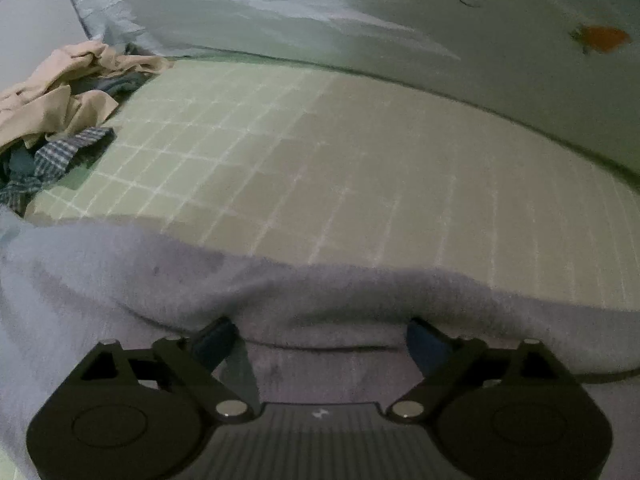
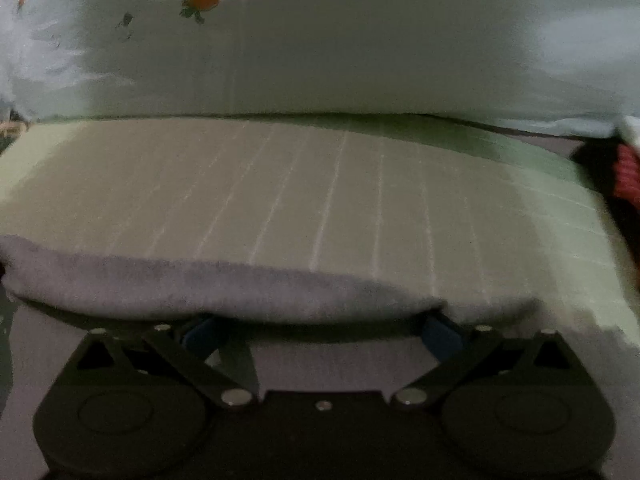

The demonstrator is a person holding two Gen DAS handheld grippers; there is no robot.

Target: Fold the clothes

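A home bedroom: grid-patterned bed sheet [image 1: 320,152], carrot-print pillow [image 2: 320,48], heap of crumpled clothes [image 1: 52,96].

A: The left hand-held gripper [image 1: 320,340]: matte black, two round housings, slanted link arms, silver pivot bolts, blue finger pads [image 1: 214,344], a ribbed centre plate with a small white mark.

B: The right hand-held gripper [image 2: 320,334]: same black build, blue pads, silver bolts.
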